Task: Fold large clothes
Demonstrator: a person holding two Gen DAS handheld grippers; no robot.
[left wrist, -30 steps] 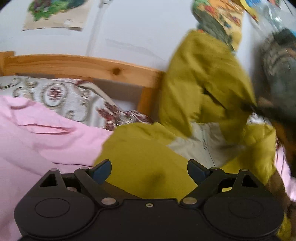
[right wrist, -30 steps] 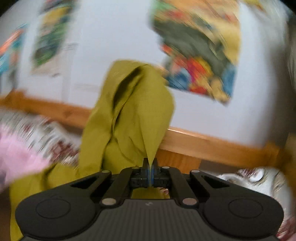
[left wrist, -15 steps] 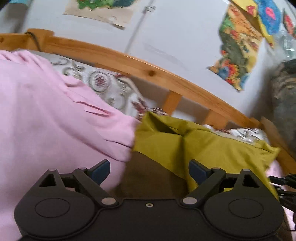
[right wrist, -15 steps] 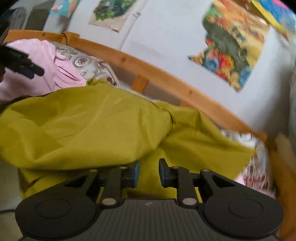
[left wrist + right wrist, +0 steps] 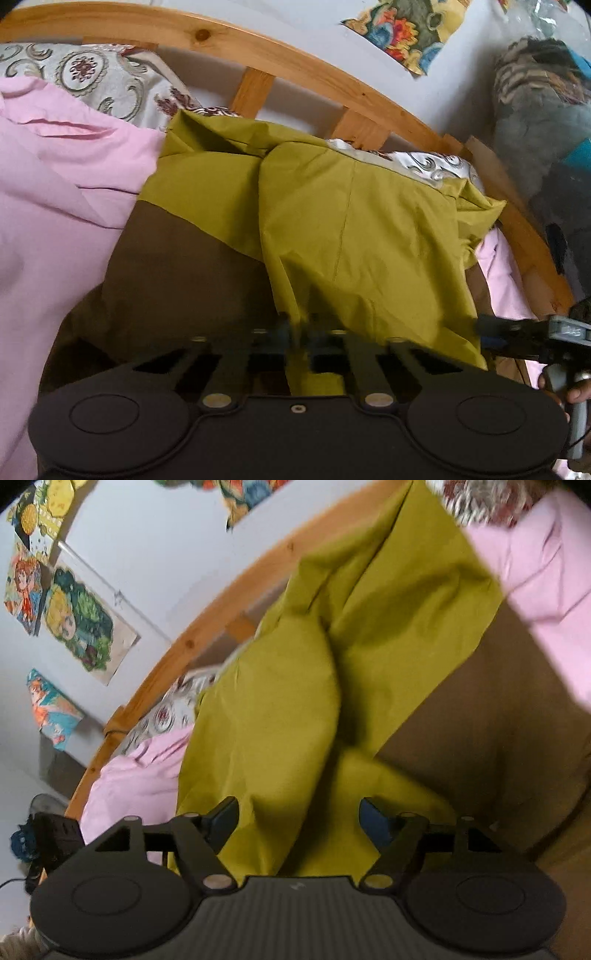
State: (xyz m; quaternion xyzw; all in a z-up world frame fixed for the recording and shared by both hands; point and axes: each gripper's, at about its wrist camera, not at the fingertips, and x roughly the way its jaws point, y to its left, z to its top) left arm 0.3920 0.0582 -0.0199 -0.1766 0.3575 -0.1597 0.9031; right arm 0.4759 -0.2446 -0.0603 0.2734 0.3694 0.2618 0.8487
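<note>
wall (image 5: 325,11): pale, posters (image 5: 79,622) | bed rail (image 5: 295,55): wood | bedding (image 5: 44,206): pink

A bed (image 5: 369,94) with a curved pale-wood rail and short upright slats carries everything. A patterned cover (image 5: 99,79), cream with dark red medallions, shows along the rail. A pink sheet (image 5: 62,206) lies crumpled over the bed's left part in the left wrist view, and a strip of pink shows again near the rail at the right. Between them a brown cloth (image 5: 177,273) lies spread flat. An olive-green garment (image 5: 351,229) lies on top of the brown cloth, its far edge reaching the patterned cover by the slats, its left edge touching the pink sheet.
</note>
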